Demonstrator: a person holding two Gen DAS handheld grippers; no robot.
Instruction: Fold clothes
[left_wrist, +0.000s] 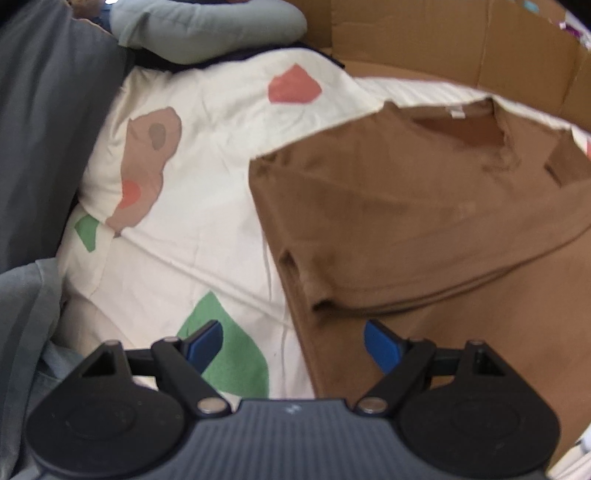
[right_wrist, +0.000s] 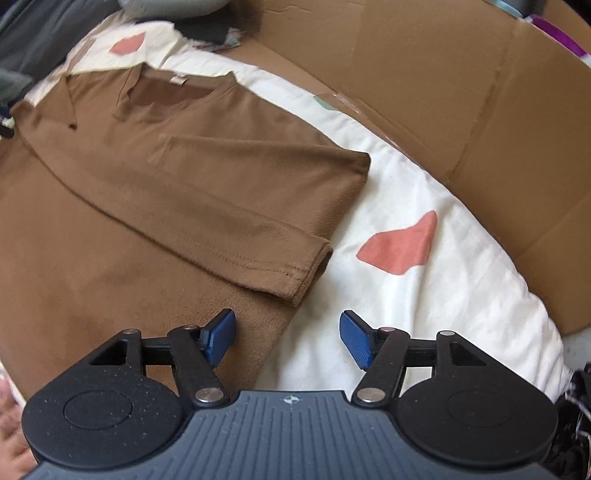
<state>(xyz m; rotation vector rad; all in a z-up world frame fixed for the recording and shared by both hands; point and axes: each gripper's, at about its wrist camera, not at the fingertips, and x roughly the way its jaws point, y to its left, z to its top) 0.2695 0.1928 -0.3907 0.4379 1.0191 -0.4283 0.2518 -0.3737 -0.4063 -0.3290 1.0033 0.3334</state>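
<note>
A brown T-shirt (left_wrist: 424, 221) lies flat on a cream quilt (left_wrist: 207, 206) with coloured patches, collar at the far end, both sleeves folded in over the body. It also shows in the right wrist view (right_wrist: 155, 192). My left gripper (left_wrist: 293, 345) is open and empty, hovering over the shirt's left edge near the folded sleeve hem. My right gripper (right_wrist: 288, 338) is open and empty, straddling the shirt's right edge just below the folded right sleeve (right_wrist: 266, 258).
Cardboard walls (right_wrist: 424, 92) stand behind and to the right of the quilt (right_wrist: 424, 314). Grey clothes (left_wrist: 44, 129) are piled at the left, with a pale grey-green bundle (left_wrist: 207, 26) at the back. A bare foot (right_wrist: 9, 424) shows at the lower left.
</note>
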